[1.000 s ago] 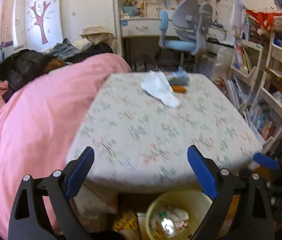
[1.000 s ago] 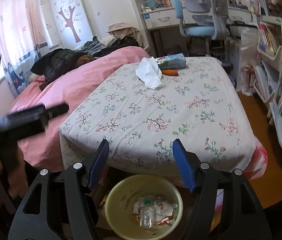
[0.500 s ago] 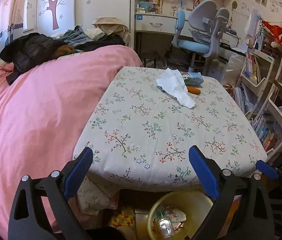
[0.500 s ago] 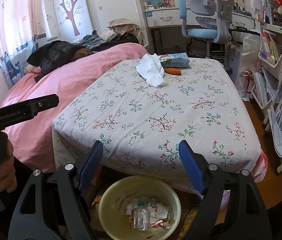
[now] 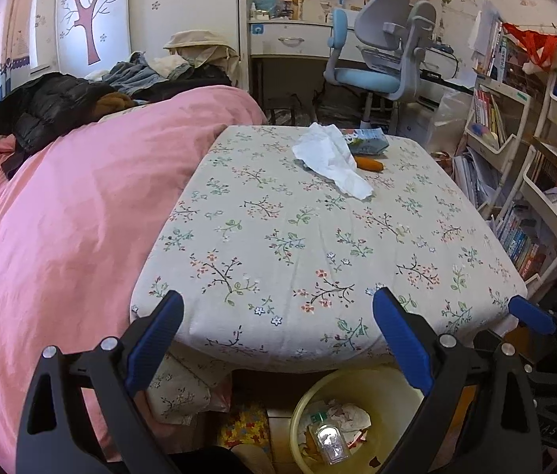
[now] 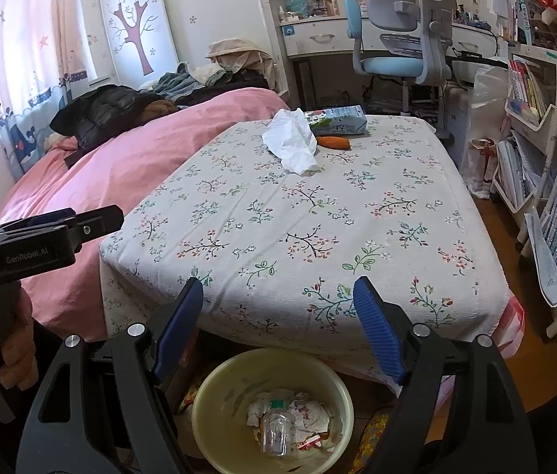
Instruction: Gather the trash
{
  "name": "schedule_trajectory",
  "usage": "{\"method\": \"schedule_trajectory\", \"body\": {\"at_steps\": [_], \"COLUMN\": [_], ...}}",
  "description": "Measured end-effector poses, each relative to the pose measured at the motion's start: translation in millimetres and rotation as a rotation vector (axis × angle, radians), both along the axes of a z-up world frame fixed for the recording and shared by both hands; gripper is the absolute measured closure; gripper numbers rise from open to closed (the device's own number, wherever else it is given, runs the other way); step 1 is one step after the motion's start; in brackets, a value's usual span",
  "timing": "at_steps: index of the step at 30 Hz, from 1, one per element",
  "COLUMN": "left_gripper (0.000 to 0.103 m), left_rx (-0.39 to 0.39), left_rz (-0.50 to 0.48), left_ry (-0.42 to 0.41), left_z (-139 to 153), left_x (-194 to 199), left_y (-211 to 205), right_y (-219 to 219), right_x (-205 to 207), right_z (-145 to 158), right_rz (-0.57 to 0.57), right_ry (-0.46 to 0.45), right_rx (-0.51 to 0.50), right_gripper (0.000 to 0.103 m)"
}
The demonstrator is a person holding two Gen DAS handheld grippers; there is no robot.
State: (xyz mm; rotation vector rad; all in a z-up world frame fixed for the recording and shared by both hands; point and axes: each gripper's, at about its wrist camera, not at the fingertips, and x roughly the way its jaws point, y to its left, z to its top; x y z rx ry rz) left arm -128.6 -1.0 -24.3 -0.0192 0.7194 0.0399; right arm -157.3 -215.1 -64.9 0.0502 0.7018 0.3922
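Bedroom setting: a pink quilt (image 5: 81, 213) lies at left, beside a worktop (image 5: 318, 260) under a floral cloth. At the far end of the worktop, a crumpled white tissue (image 5: 334, 160) partly overlaps a blue-green carton (image 5: 369, 140); an orange item (image 5: 369, 164) lies just beside both. On the floor below the near edge stands a yellow bin (image 6: 215, 403) containing paper scraps and a clear bottle (image 6: 274, 432). Left tool (image 5: 274, 339): jaws spread wide, holding nothing. Right tool (image 6: 278, 324): jaws likewise apart and empty, above the bin. Bookshelves (image 5: 515, 150) stand at right.
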Motion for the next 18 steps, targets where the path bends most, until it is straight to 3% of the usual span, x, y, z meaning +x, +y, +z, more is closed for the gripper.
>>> {"method": "schedule_trajectory", "body": {"at_steps": [18], "left_gripper": [0.011], "left_rx": [-0.038], "left_rz": [0.004], "left_ry": [0.013], "left_z": [-1.3], "left_x": [2.2], "left_y": [3.0], "right_y": [0.1], "right_x": [0.2], "right_z": [-0.5], "right_rz": [0.002], "right_ry": [-0.001], "right_rx": [-0.003], "right_gripper": [0.027]}}
